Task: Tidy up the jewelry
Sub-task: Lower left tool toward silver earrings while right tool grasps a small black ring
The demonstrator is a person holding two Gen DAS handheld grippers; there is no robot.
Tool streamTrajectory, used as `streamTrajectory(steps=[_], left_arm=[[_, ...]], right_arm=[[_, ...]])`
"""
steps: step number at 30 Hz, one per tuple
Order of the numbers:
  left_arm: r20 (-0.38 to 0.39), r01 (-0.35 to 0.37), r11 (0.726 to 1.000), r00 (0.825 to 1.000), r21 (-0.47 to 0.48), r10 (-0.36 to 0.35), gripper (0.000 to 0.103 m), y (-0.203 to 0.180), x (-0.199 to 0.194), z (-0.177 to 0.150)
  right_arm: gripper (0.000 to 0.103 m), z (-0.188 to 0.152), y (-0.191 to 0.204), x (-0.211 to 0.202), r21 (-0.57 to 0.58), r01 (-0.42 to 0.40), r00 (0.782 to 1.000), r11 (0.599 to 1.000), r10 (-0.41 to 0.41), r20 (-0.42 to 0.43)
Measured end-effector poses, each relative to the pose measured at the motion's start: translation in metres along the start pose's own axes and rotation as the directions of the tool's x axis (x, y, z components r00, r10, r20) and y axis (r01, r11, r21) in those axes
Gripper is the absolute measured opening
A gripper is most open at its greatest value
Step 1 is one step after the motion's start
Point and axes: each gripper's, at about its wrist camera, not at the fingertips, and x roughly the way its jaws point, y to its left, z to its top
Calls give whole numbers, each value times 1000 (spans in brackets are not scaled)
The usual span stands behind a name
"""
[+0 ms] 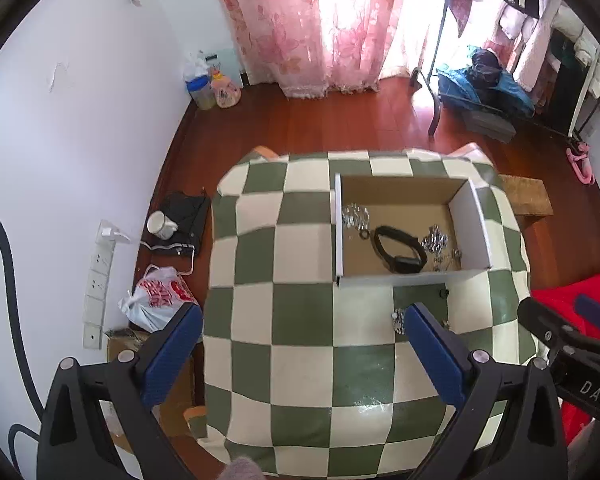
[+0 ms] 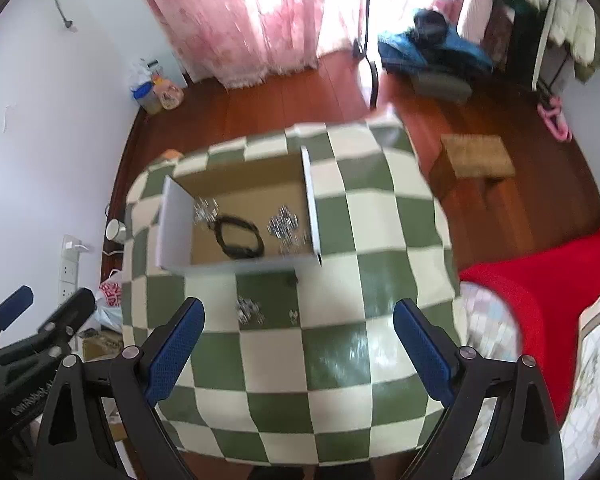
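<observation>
A shallow cardboard box (image 1: 472, 220) (image 2: 172, 216) sits on a green-and-white checked table (image 1: 300, 320) (image 2: 340, 360). Inside lie a black band (image 1: 400, 250) (image 2: 238, 236) and silver jewelry clusters (image 1: 356, 216) (image 2: 283, 222). On the table in front of the box lie a silver piece (image 1: 398, 320) (image 2: 250, 311), a small dark ring (image 1: 443, 293) (image 2: 291, 279) and a tiny silver bit (image 2: 294, 314). My left gripper (image 1: 302, 344) is open and empty above the table. My right gripper (image 2: 298, 344) is open and empty, with the loose pieces just beyond its fingertips.
Wooden floor surrounds the table. A small wooden stool (image 1: 528, 196) (image 2: 476, 156) stands to the right, a red blanket (image 2: 548, 284) at the near right. A white mug (image 1: 160, 224), a plastic bag (image 1: 160, 300) and a power strip (image 1: 98, 276) lie at the left wall.
</observation>
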Motion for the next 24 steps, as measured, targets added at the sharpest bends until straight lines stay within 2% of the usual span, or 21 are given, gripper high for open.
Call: streamTrajectory(steps=[5,9,11,17,19,24], left_arm=[[-45,-13,1000,999,9,13,103,-12,35,-17],[-68,-12,1000,998,7,13,102,-16,61,-28],[-78,-21,1000,997,-3,21,102,-16,71,-32],[-89,-65,997,994,-36,62,102,-11,93,-40],[-87,-82,996,993,-47,77,102,-10,97,-42],[-86,-115,991,990,-69,109,102,-6,104,-47]], right_arm=[[94,-17,-19,43,40,-32,998,999,34,-55],[67,-21,-26,77,42,-67,996,997,70,-59],[59,-20,-29,93,49,-113,992,992,116,-53],[56,-14,-30,128,37,-191,981,981,192,-20],[53,-13,-25,136,5,-191,981,982,191,-11],[48,-19,-2,147,-140,-119,992,983,124,28]])
